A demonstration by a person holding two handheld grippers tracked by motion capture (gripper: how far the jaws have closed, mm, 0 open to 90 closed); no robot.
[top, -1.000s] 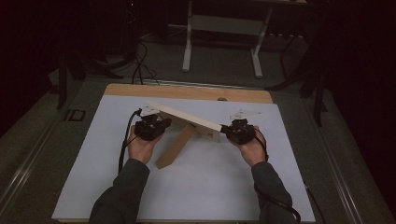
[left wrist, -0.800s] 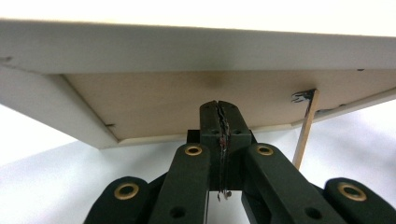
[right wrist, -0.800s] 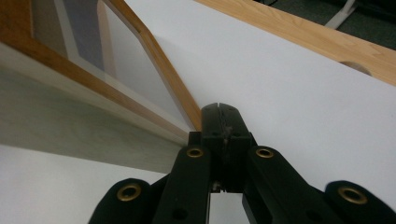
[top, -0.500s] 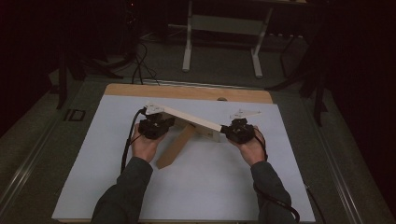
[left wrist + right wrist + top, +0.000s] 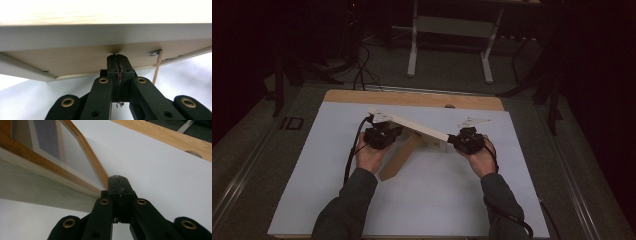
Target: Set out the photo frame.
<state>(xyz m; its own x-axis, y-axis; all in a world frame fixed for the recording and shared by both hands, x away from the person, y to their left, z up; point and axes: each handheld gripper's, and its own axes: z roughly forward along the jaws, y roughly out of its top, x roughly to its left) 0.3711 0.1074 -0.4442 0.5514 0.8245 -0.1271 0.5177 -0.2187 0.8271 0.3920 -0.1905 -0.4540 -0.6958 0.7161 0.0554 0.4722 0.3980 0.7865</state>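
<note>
- Now, 2 grippers at work over the white sheet [image 5: 312,175]; the left gripper [image 5: 382,135] sits under the raised left end of the picture frame [image 5: 417,128], the right gripper [image 5: 468,140] at its lower right end;
- Left gripper view: jaws pressed together, tips touching the frame's brown backing just under its pale edge; nothing between them; a thin wooden stick [image 5: 156,70] hangs to the right of the jaws, touching the backing;
- Right gripper view: jaws closed tight, tips against the corner of the frame's orange-brown wooden border; the glass runs off to the upper left of the jaws;
- High view: the frame is tilted, spanning from one gripper to the other; a brown strip [image 5: 402,156] slants down from it between the hands;
- Beyond both grippers, the table's [image 5: 412,97] wooden edge shows past the sheet.
</note>
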